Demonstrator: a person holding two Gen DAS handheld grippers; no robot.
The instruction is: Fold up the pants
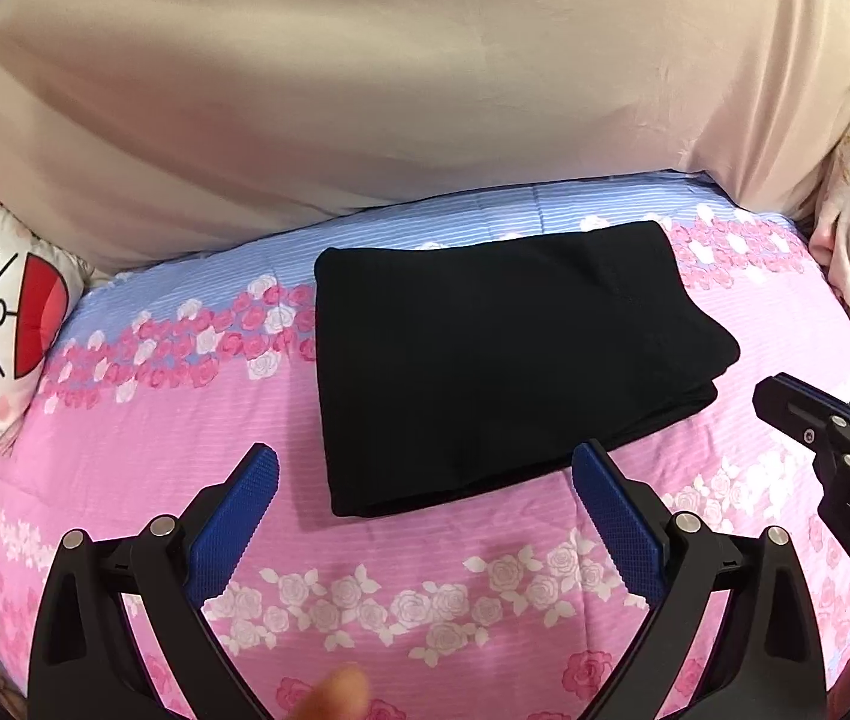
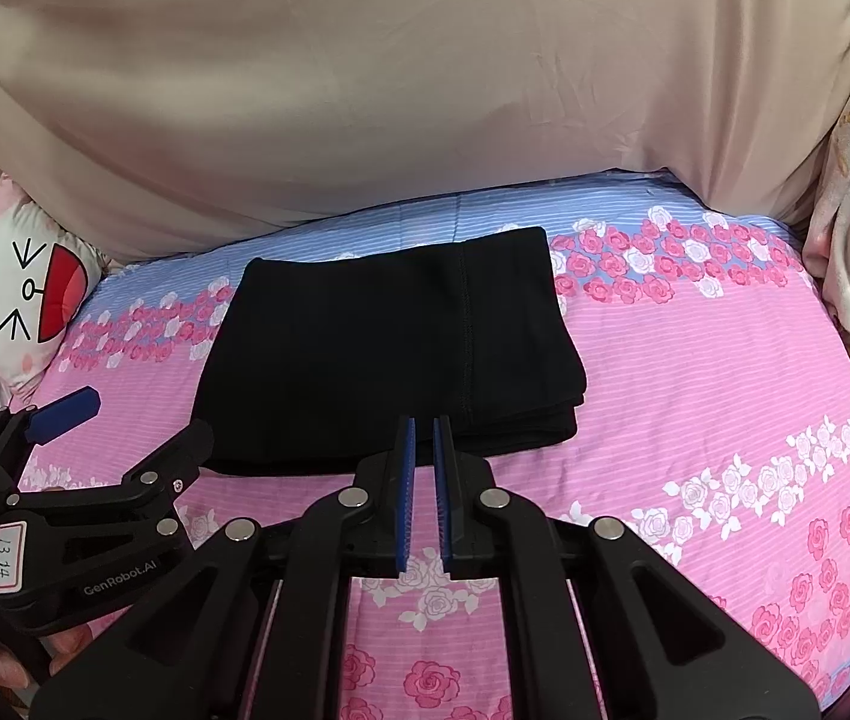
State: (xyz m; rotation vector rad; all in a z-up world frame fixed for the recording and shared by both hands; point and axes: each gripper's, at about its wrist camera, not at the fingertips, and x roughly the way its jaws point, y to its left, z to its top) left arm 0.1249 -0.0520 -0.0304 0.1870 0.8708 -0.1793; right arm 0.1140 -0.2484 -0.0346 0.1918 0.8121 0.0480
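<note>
Left claw (image 1: 425, 468) spread wide and empty; right claw (image 2: 423, 438) nearly closed, gripping nothing.

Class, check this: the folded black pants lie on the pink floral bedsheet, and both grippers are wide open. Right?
Not quite. The folded black pants do lie on the pink floral bedsheet, but only the left gripper is open; the right wrist view shows the right gripper nearly closed.

The pants (image 1: 502, 360) are soft, dull black cloth. The bed (image 1: 436, 594) has smooth flowery cloth. The left tongs (image 1: 425, 516) and right tongs (image 2: 425, 498) are black plastic with bumpy blue pads (image 1: 619, 525) and shiny metal pins.
</note>
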